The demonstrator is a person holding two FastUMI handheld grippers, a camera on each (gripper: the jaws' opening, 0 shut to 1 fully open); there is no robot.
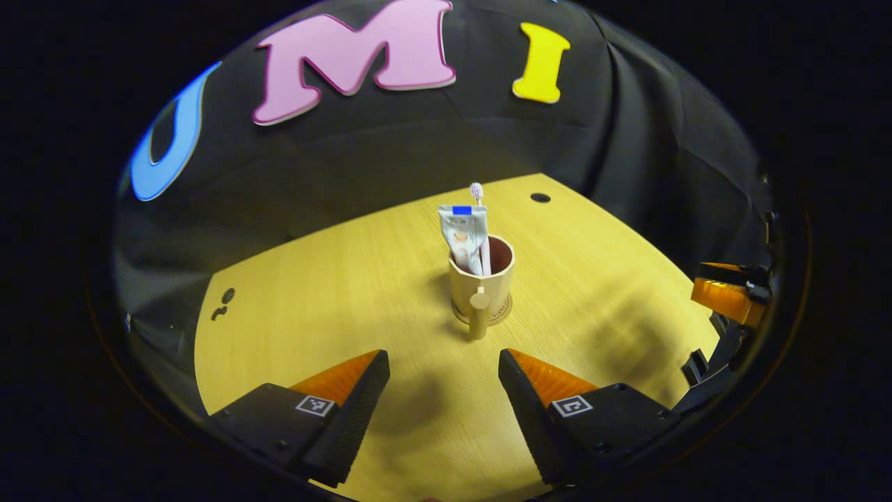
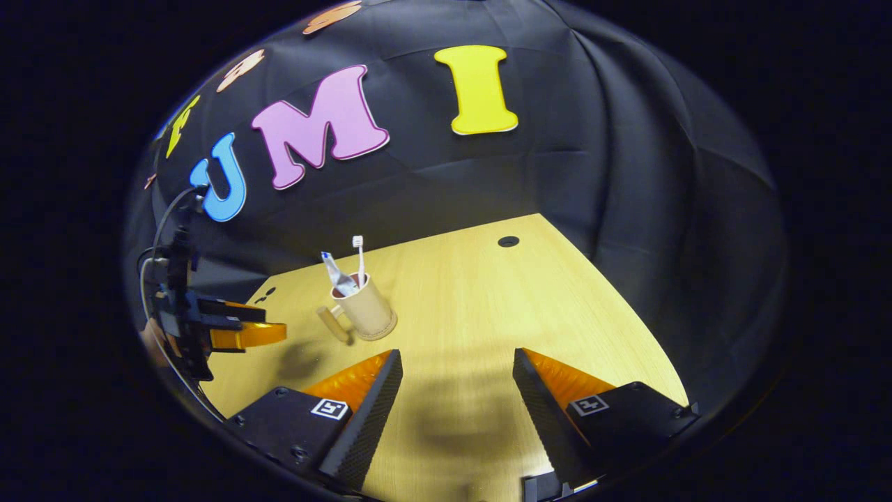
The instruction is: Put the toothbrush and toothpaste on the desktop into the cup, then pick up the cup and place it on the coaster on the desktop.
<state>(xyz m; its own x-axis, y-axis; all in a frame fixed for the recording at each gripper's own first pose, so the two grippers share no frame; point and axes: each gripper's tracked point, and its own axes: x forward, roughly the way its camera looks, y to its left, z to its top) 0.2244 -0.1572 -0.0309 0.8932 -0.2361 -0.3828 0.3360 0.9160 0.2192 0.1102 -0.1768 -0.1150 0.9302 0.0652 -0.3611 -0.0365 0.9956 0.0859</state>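
Observation:
A beige cup [image 1: 482, 282] with a handle stands upright on a round coaster [image 1: 504, 315] in the middle of the wooden desktop [image 1: 334, 307]. A toothpaste tube [image 1: 463, 237] and a toothbrush [image 1: 478, 199] stick up out of it. My left gripper [image 1: 443, 369] is open, a short way in front of the cup's handle, holding nothing. In the right gripper view the same cup [image 2: 365, 308] stands to the left, with the tube [image 2: 336, 273] and brush [image 2: 359, 254] in it. My right gripper [image 2: 456, 369] is open and empty, to the right of the cup.
The right gripper [image 1: 728, 300] shows at the right edge of the left gripper view. The left gripper [image 2: 233, 328], with a hand behind it, is at the left edge of the right gripper view. A cable hole [image 1: 540, 197] sits near the desk's far corner.

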